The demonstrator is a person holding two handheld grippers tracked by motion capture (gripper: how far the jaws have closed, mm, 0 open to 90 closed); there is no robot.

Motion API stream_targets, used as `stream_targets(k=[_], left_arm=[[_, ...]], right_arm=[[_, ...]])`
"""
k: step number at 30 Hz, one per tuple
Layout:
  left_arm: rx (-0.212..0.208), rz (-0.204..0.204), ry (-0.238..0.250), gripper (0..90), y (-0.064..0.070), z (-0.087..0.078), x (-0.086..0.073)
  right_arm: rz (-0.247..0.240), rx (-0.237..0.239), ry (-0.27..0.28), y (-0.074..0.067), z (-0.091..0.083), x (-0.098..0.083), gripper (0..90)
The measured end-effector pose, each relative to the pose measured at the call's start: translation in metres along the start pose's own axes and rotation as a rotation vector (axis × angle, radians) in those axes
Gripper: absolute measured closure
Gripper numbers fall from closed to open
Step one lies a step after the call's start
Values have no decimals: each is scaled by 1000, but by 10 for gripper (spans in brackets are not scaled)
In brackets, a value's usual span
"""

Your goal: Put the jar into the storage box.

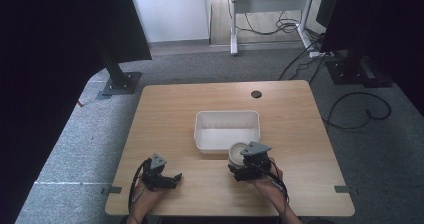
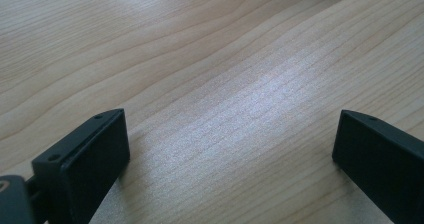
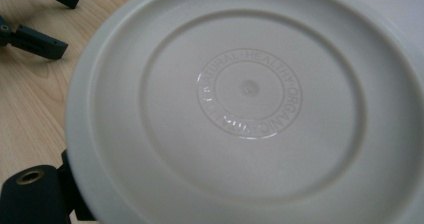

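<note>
**Pale round lid held at the rim of a white tub**

A person's right tongs point(image 1: 248, 165) grip a pale grey, round plastic lid point(image 1: 238, 153) at the near right corner of a white rectangular plastic tub point(image 1: 227, 129), which sits near the middle of the light wooden counter point(image 1: 170, 109); in the high view the lid lies just in front of the tub's near wall, at or over its rim, though whether the two touch cannot be told; the grey three-cornered plate on the tongs covers part of the lid from above. In the right gripper view the lid point(image 3: 245, 104) looms close, its flat face turned to the camera, with raised concentric rings and a small embossed circle of lettering at the centre; one black jaw shows at the lower left, pressed against the lid's edge, the other being out of sight behind the lid. The left tongs point(image 1: 162, 178) rest low over the counter's near left part, well apart from lid and tub; in the left gripper view the two black jaws stand wide apart with bare wood grain point(image 2: 225, 84) between them and nothing in their grasp. The same left tongs point(image 3: 35, 14) appear in the top left corner of the right gripper view, open above the wood.
</note>
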State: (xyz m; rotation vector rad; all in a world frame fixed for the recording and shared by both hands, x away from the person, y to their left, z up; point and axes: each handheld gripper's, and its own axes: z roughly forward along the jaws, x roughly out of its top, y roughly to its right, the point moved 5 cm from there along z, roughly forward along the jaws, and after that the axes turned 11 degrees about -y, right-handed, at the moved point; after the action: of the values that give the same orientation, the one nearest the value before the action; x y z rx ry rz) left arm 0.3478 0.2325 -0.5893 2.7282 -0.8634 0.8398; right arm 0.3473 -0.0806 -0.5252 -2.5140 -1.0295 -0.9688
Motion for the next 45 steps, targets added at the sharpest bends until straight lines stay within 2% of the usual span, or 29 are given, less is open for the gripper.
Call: stream_targets(k=[20,45], left_arm=[[0,-1,1,14,0,0,0],[0,0,1,14,0,0,0]], right_arm=[[5,-23,7,11,10,29,93],[19,-43,-4,23,35,52,93]])
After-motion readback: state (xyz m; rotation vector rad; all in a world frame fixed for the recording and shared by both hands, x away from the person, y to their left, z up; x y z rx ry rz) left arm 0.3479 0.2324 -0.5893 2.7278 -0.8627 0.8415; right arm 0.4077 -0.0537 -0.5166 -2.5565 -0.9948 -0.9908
